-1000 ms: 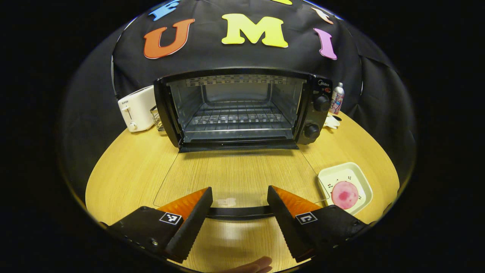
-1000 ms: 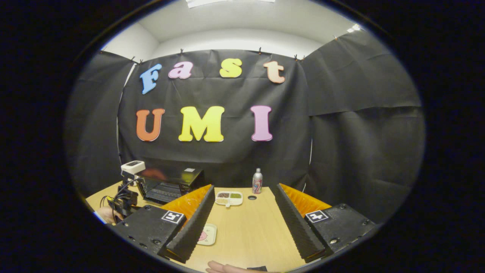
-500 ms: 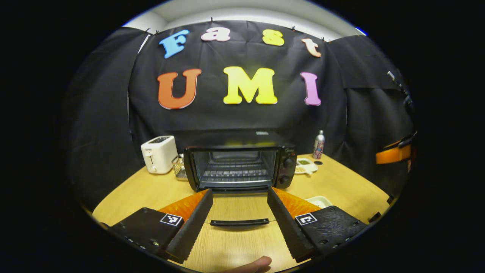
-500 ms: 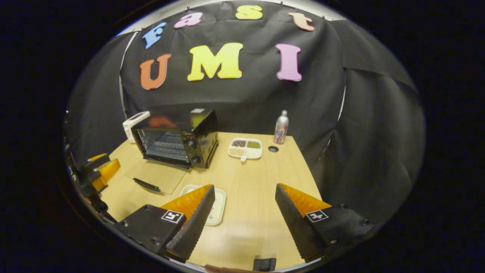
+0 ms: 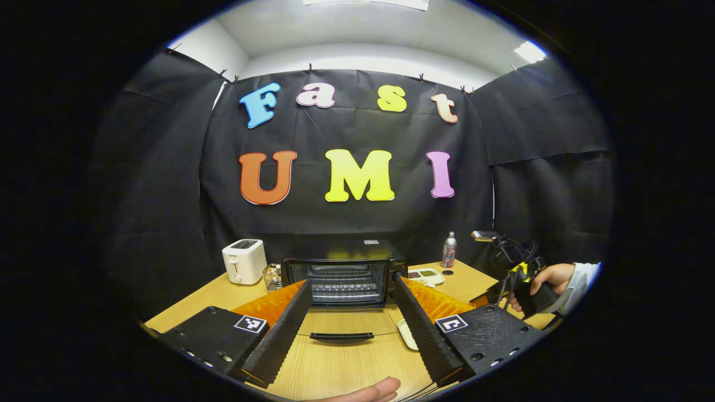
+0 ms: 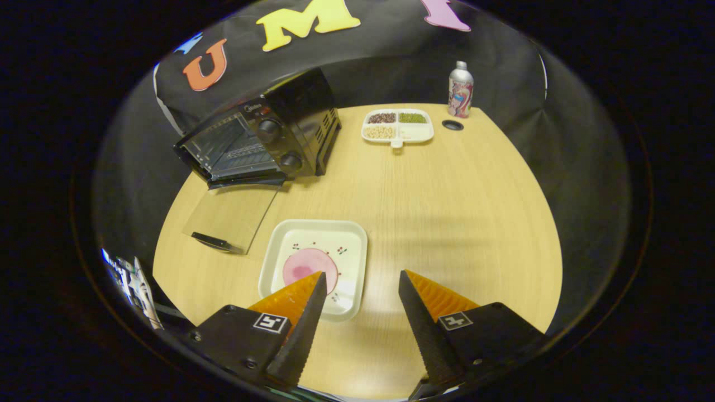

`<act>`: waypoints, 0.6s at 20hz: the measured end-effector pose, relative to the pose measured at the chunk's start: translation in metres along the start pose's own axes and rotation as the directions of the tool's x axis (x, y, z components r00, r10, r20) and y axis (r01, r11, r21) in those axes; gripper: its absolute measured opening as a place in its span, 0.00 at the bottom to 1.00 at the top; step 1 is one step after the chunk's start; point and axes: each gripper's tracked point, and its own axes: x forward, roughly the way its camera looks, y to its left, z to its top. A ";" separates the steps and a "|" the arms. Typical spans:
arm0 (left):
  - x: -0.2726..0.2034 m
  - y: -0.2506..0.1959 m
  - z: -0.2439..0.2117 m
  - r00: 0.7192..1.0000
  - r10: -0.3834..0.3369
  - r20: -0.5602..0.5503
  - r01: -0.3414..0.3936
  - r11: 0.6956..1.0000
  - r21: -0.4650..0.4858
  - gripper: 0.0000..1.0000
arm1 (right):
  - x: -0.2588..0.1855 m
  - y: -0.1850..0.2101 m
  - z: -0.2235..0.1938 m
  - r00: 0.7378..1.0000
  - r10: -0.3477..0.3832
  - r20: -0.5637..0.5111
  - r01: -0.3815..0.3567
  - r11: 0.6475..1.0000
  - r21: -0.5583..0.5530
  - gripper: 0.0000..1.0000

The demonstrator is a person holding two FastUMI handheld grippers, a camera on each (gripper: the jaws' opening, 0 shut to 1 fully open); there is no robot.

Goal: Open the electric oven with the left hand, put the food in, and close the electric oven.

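Oven mouth unobstructed, door lying flat.

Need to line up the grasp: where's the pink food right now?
In the right gripper view, the pink food lies on the white tray just ahead of the right gripper, right of the open oven door.

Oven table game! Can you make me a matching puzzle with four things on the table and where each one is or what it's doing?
Things:
1. oven door
2. pink food
3. bottle
4. toaster

Places or states:
A. standing at the far edge of the table, by the black cloth
B. lying on the cream tray
C. folded down flat on the table, wide open
D. white, standing beside the oven

Right pairs: 1-C, 2-B, 3-A, 4-D
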 end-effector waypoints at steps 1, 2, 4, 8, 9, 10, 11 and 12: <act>-0.003 0.004 0.000 1.000 0.005 0.001 -0.005 1.000 0.014 0.94 | 0.009 -0.003 -0.001 1.000 -0.006 -0.024 0.006 1.000 0.013 0.74; -0.005 0.009 0.001 1.000 0.024 0.006 -0.024 0.999 0.028 0.94 | 0.018 -0.004 -0.001 0.999 -0.006 -0.042 0.007 1.000 0.026 0.69; -0.009 0.026 0.001 0.996 0.085 0.008 -0.086 0.995 0.045 0.94 | 0.031 -0.002 -0.002 0.997 0.003 -0.074 0.001 0.999 0.054 0.60; -0.022 0.043 0.000 0.991 0.134 0.005 -0.134 0.990 0.032 0.94 | 0.048 0.010 -0.012 0.983 0.058 -0.174 -0.041 0.995 0.095 0.46; -0.025 0.046 0.000 0.990 0.139 0.009 -0.139 0.990 0.028 0.94 | 0.051 0.011 -0.014 0.978 0.069 -0.196 -0.053 0.995 0.082 0.43; -0.029 0.044 -0.001 0.991 0.137 0.010 -0.137 0.990 0.025 0.94 | 0.053 0.010 -0.021 0.967 0.097 -0.237 -0.079 0.993 0.087 0.33; -0.031 0.045 -0.004 0.991 0.137 0.006 -0.137 0.990 0.020 0.94 | 0.053 0.006 -0.013 0.971 0.096 -0.218 -0.078 0.993 0.093 0.05; -0.033 0.045 -0.008 0.991 0.132 0.000 -0.132 0.991 0.018 0.94 | 0.054 0.009 -0.017 0.970 0.121 -0.212 -0.098 0.988 0.117 0.05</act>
